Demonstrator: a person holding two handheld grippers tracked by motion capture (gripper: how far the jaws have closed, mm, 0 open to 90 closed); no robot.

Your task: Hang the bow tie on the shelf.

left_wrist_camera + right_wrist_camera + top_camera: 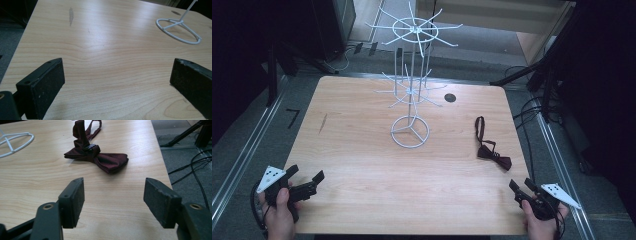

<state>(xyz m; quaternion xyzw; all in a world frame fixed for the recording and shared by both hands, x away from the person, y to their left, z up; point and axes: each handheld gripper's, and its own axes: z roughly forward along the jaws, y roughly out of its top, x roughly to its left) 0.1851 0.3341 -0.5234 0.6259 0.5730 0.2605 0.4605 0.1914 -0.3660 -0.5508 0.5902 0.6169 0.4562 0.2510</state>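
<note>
While both grippers' fingers stand open and empty, right gripper faces bow tie beside wire stand; risk: strap snagging, judged.

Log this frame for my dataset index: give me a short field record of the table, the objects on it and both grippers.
surface: wooden table
object 1: dark red bow tie with strap, lying flat on the table's right side
object 2: white wire rack, upright at table centre, hooks bare
left gripper: open, nothing between jaws, at near left corner
right gripper: open, nothing between jaws, pointed at the bow tie, apart from it
contact: neither gripper touches any object
</note>
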